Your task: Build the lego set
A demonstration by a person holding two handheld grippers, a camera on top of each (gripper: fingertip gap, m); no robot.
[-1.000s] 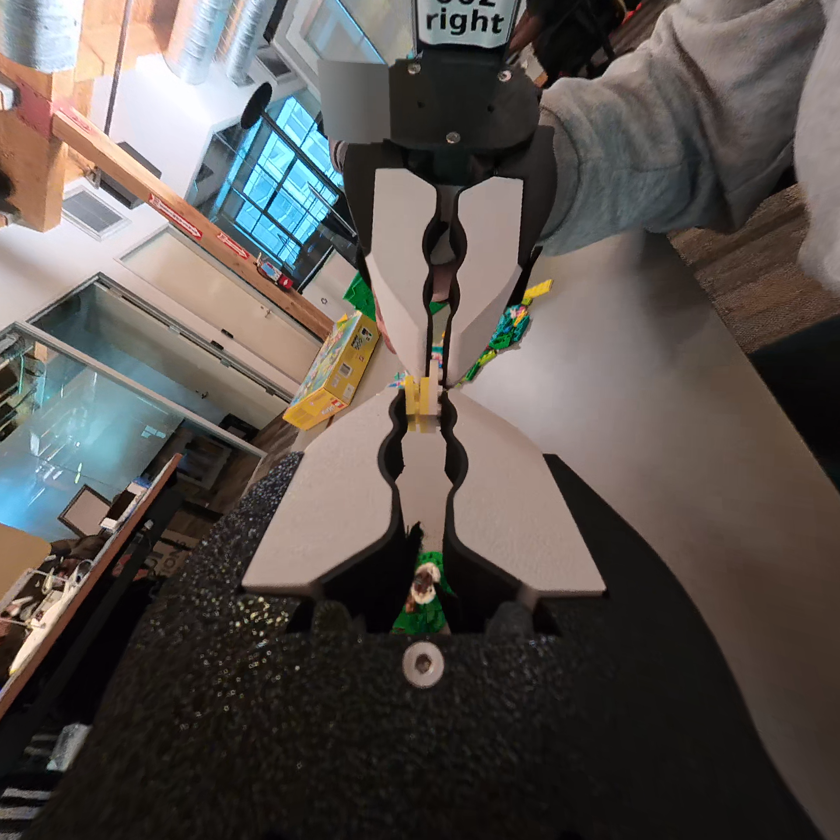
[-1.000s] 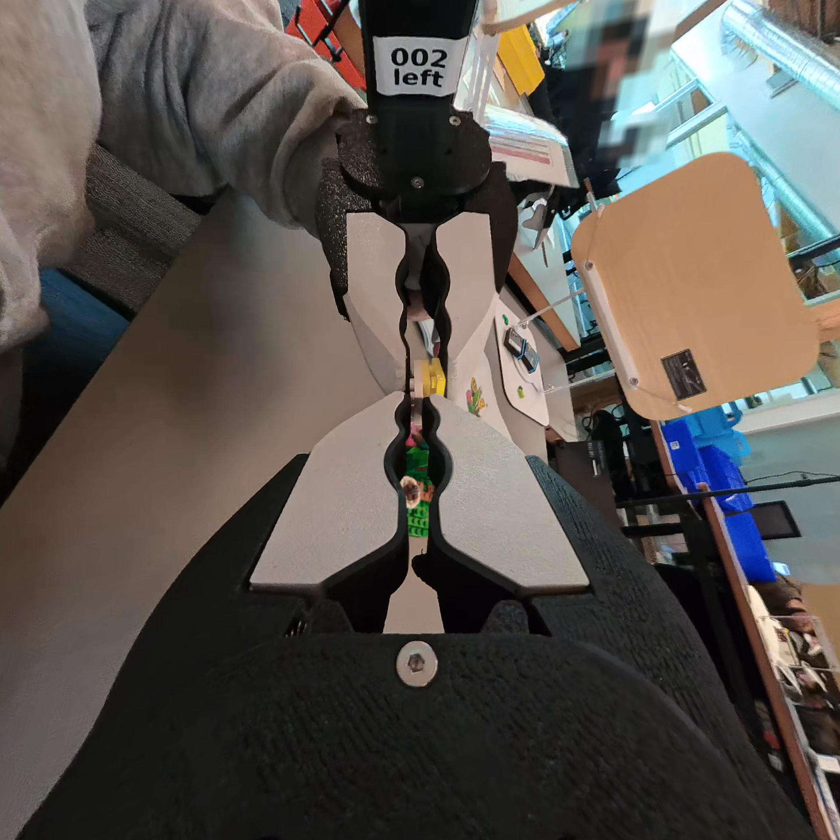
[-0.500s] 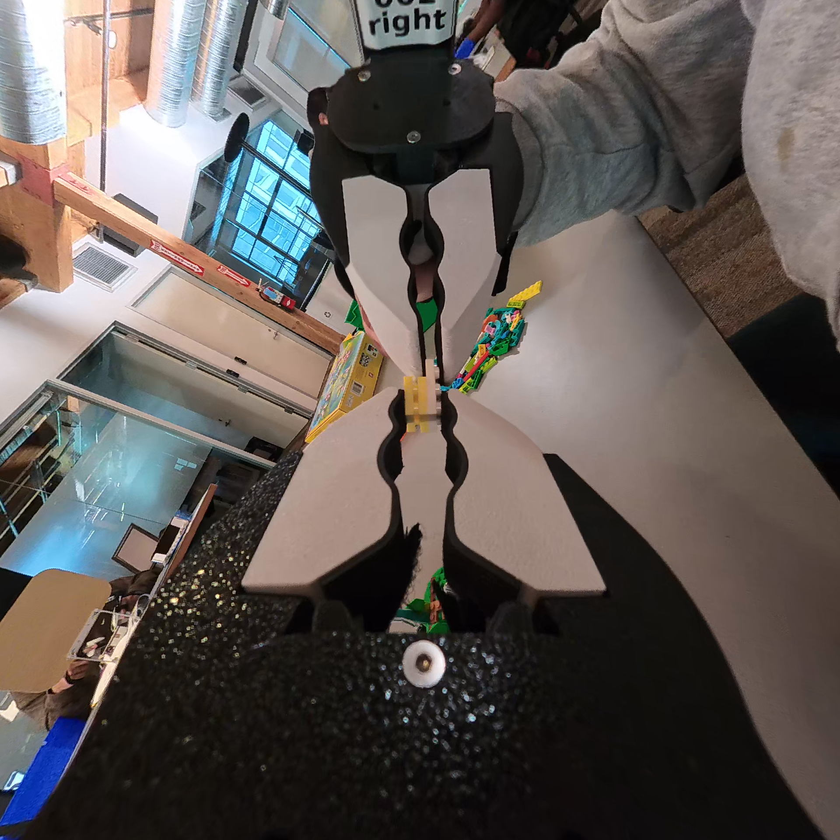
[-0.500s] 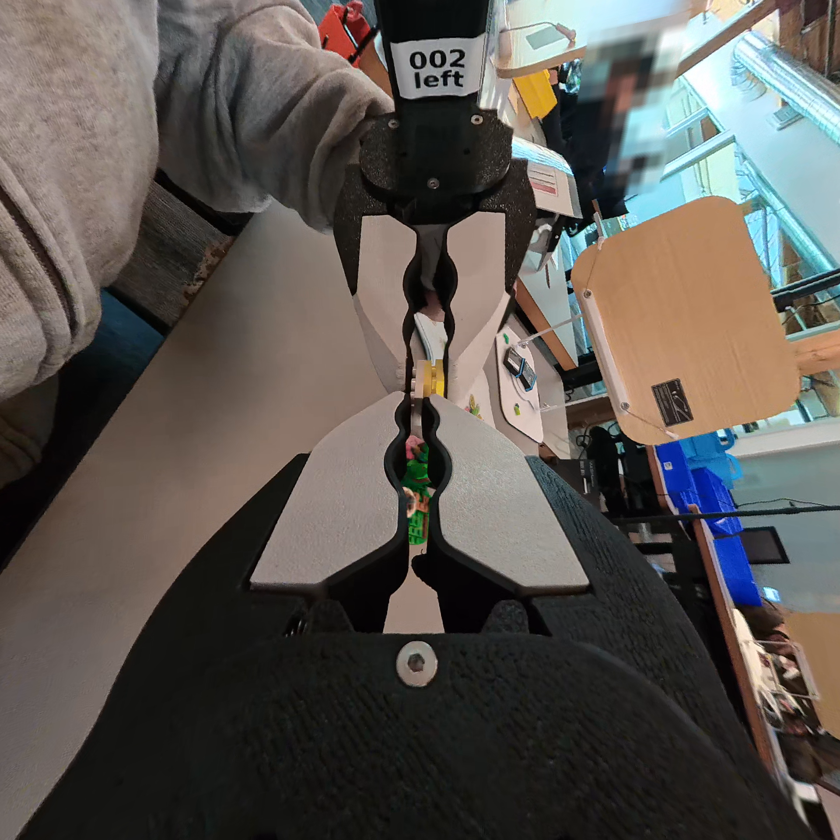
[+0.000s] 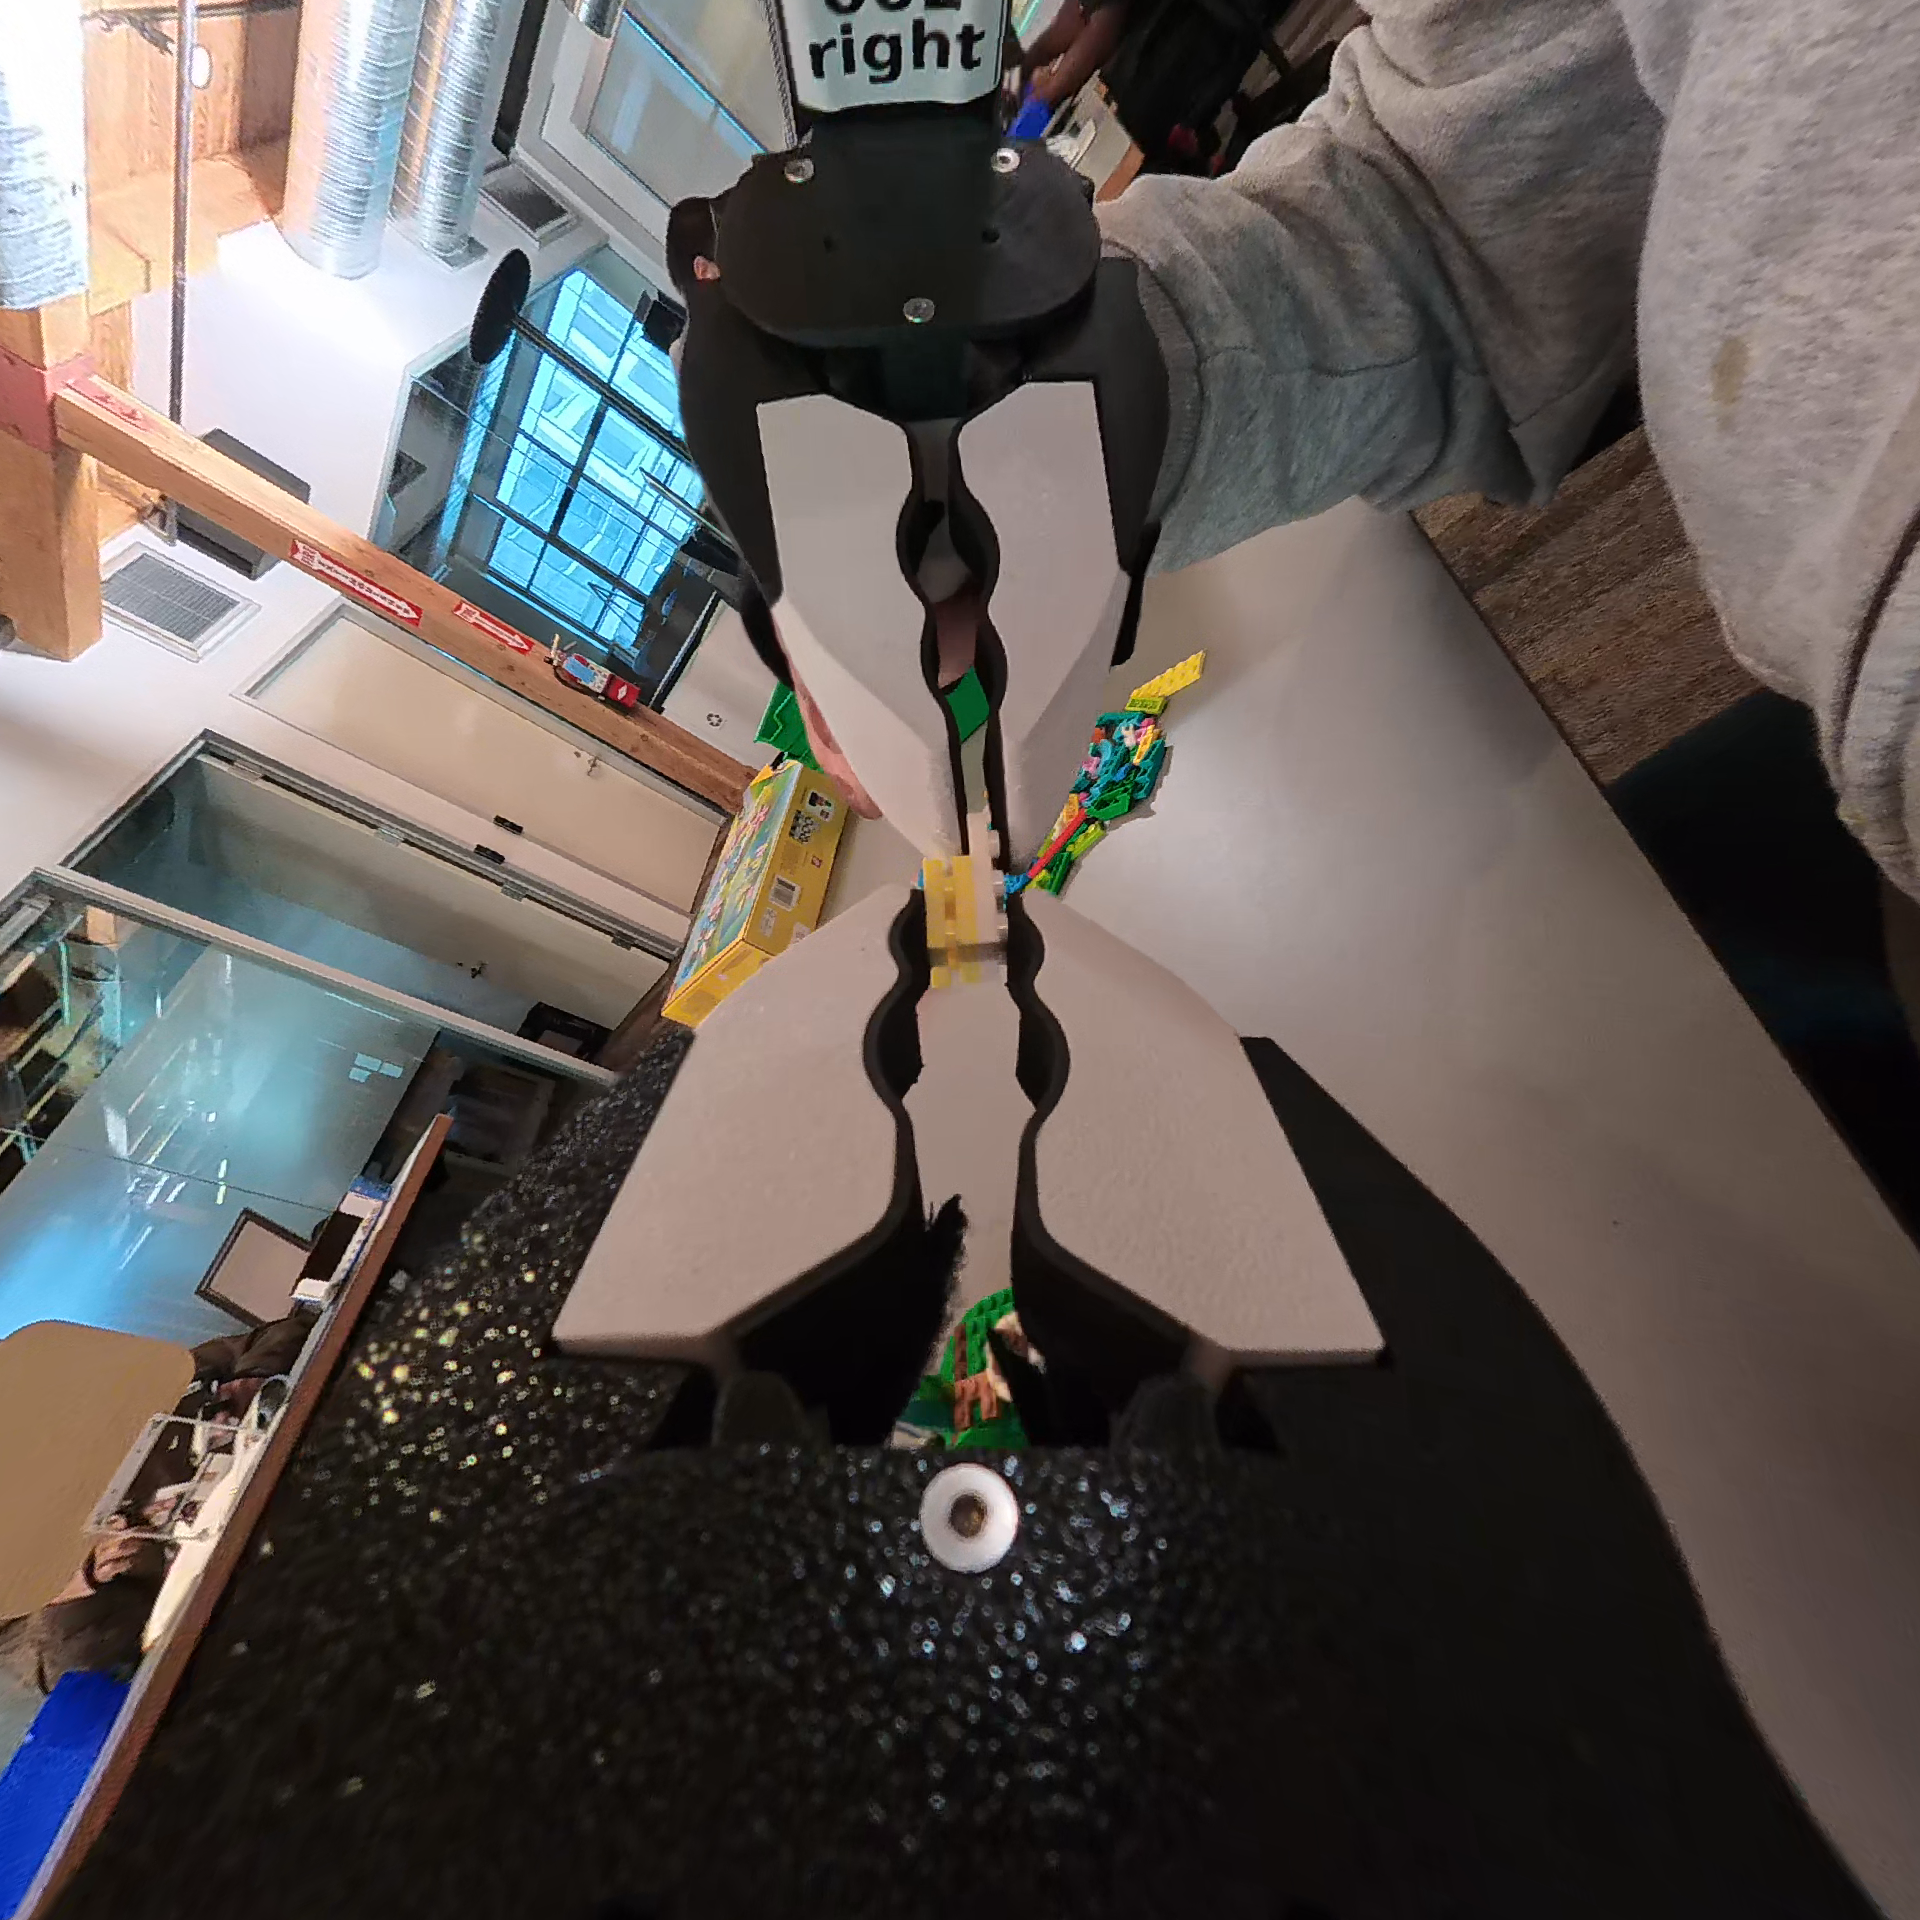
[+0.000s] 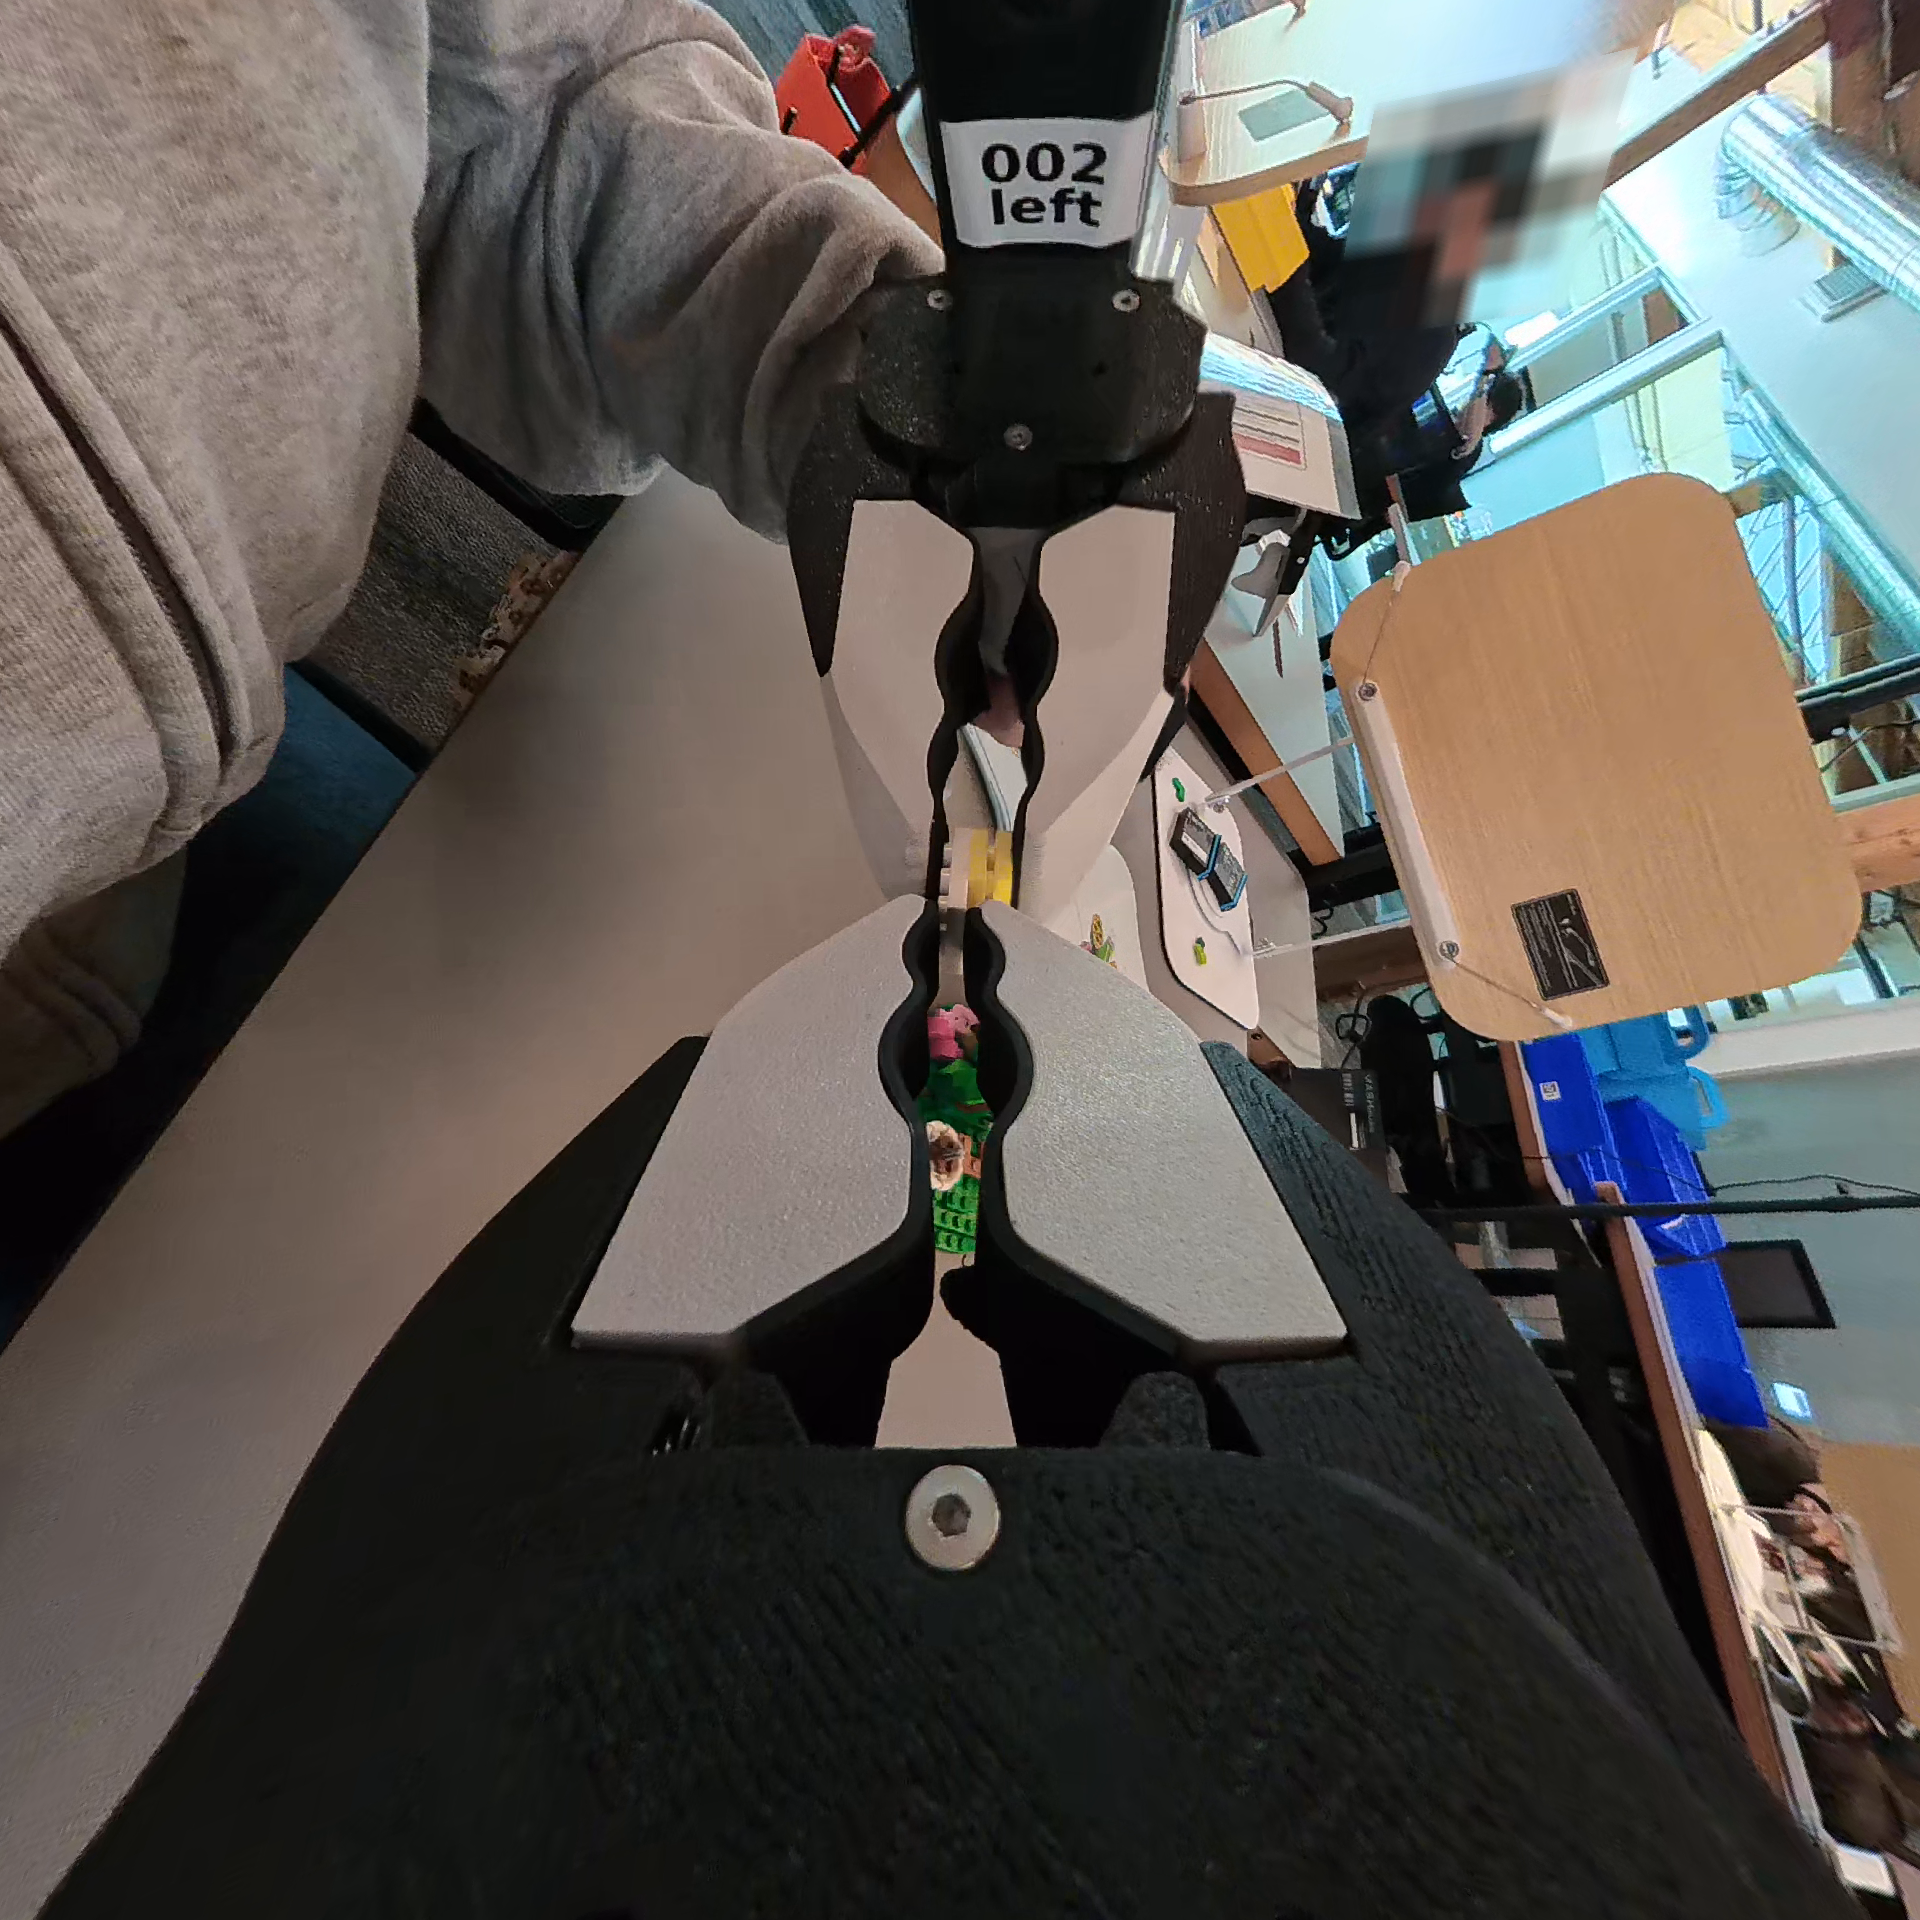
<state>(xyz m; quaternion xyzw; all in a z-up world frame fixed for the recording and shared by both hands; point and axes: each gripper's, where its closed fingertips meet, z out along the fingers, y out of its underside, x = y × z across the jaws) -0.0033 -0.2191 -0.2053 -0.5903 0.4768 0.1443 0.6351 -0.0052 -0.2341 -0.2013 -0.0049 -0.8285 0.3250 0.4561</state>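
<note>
Both grippers are held above the white table (image 5: pixel 1455 935), tip to tip. In the left wrist view my left gripper (image 5: pixel 961 920) is shut on a small yellow piece (image 5: pixel 954 925). The right gripper (image 5: pixel 982 844) faces it from above, shut on a thin white piece (image 5: pixel 977 847) that touches the yellow one. In the right wrist view my right gripper (image 6: pixel 951 923) grips the white piece (image 6: pixel 952 935), and the left gripper (image 6: pixel 977 847) holds the yellow piece (image 6: pixel 989 864) against it. A green build (image 6: pixel 951 1143) with a pink flower shows through the fingers' gap.
A pile of loose coloured bricks (image 5: pixel 1112 769) and a yellow box (image 5: pixel 764 894) lie on the table's far part. The green build (image 5: pixel 977 1371) sits below the left gripper. Grey sleeves (image 5: pixel 1403 312) hold both tools. Two white boards (image 6: pixel 1205 883) lie beyond the left gripper. My two grippers' fingertips are within a few centimetres of each other.
Both grippers stay shut and tip to tip with the yellow and white pieces pressed together. The pair has tilted slightly, so the background has shifted.
</note>
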